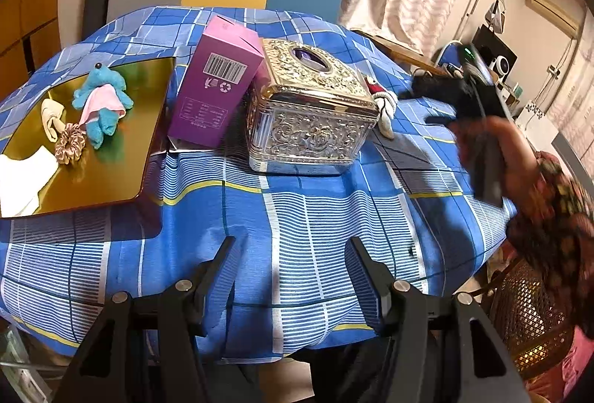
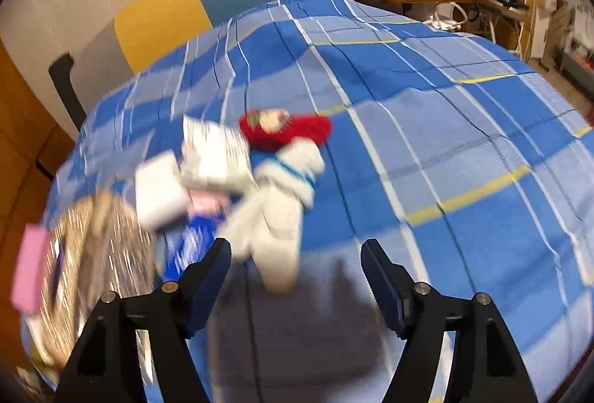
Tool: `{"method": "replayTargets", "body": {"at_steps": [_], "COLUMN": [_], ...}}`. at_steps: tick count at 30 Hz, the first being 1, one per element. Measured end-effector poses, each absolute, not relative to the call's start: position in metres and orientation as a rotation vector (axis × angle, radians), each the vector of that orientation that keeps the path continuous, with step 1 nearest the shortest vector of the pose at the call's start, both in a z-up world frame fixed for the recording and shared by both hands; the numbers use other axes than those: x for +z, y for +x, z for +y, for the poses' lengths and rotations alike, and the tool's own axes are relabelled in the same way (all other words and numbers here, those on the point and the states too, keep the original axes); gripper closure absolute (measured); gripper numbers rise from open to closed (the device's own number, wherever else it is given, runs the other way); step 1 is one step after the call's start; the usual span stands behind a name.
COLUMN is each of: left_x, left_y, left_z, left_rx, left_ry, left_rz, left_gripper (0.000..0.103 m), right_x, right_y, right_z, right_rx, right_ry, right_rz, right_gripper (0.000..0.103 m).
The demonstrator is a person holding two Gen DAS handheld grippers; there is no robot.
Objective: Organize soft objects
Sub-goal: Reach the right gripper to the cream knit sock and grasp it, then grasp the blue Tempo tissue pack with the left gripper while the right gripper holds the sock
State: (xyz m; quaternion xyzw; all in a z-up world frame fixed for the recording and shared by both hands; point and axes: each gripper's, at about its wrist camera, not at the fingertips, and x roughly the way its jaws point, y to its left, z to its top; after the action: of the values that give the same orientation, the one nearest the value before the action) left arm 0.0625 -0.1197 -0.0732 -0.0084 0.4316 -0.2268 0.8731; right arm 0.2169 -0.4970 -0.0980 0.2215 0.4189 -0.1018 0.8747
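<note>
Both claws stand open and empty, the left claw over the bench, the right claw near a doll.

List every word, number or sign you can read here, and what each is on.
Pink box: a barcode and a recycling-arrows sign; the digits under the bars and the print block lower down are too small to read.
White packets beside the red-and-white plush: any print is lost to motion blur.
Ornate tissue box: embossed scrollwork only, no lettering.
No word or number here can be quoted.
</note>
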Motion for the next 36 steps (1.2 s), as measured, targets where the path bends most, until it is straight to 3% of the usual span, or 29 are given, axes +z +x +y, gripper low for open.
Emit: {"method": "replayTargets", "body": {"at_steps": [9,11,13,16,27,36], "left_x": [-0.072,-0.073,-0.073,-0.072,-0.051,-0.022], "left_y": [0.065,0.067,0.068,0.068,0.074,0.107], "left_z": [-0.119,-0.12,-0.123,-0.131,-0.185,-0.279], "left_rx": [-0.451,-0.452,-0.457,-0.477,-0.578,-0.683], "left_ry": [0.004,0.0,0.0,0.007,0.056,0.184], "left_rz": [0.911,0.92,0.923,0.922,0.893,0.888], "left_gripper": [0.044,0.044,0.044,0.044,0.044,0.043], "right_x": [-0.133,-0.143,-0.145,-0.145,-0.133,-0.141], "right_y": [0.279,0.281,0.278,0.272,0.212,0.158], "right_z": [-0.506,-0.505,-0.505,-0.509,-0.545,-0.575], "right_rx": [-0.25,-0.23,-0.224,-0.19,-0.182,-0.152], "right_ry": [0.532,0.541,0.528,0.527,0.422,0.421], "right_rz": [0.958,0.976,0.961,0.97,1.015,1.03], "right_gripper": [0.035,0.04,0.055,0.067,0.071,0.071]}}
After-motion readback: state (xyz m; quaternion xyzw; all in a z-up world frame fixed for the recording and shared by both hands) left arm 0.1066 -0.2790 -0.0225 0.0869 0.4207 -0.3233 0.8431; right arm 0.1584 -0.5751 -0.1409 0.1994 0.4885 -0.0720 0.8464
